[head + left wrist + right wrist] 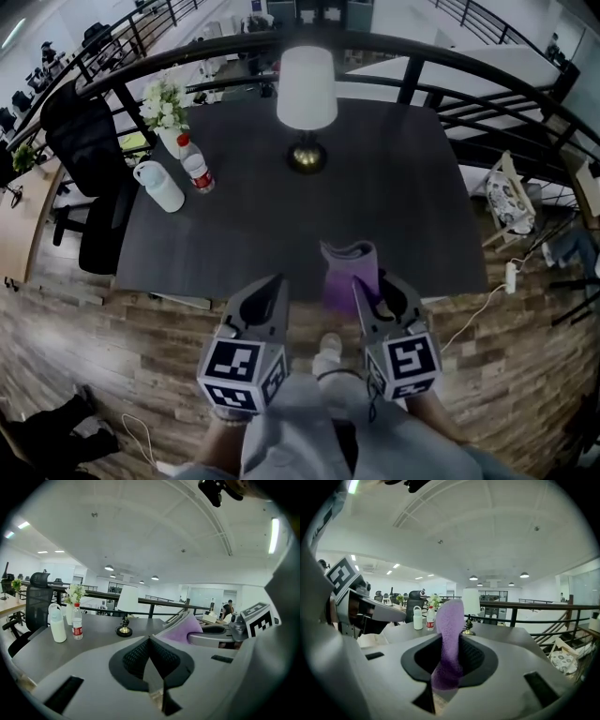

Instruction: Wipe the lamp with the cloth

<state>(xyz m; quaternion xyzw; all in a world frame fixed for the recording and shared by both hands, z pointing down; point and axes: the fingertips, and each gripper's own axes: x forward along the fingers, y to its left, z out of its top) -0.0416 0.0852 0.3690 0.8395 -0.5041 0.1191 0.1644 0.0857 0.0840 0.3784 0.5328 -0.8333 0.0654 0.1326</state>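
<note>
The lamp point(306, 86), with a white shade and brass base, stands on the far middle of the dark table point(403, 216); it also shows as the lamp point(126, 599) and the lamp point(471, 603) in the two gripper views. A purple cloth point(349, 272) sticks up over the table's near edge, pinched in my right gripper point(368, 283). In the right gripper view the cloth point(449, 634) fills the jaws of that gripper point(450, 644). My left gripper point(277, 281) is beside it, jaws shut on nothing, as in its own view point(150, 640). Both grippers are well short of the lamp.
On the table's left side stand a white jug point(159, 186), a water bottle point(198, 172) and a vase of white flowers point(167, 108). A black office chair point(84, 150) is left of the table. A curved railing point(450, 56) runs behind it. A power strip point(511, 275) lies on the floor at right.
</note>
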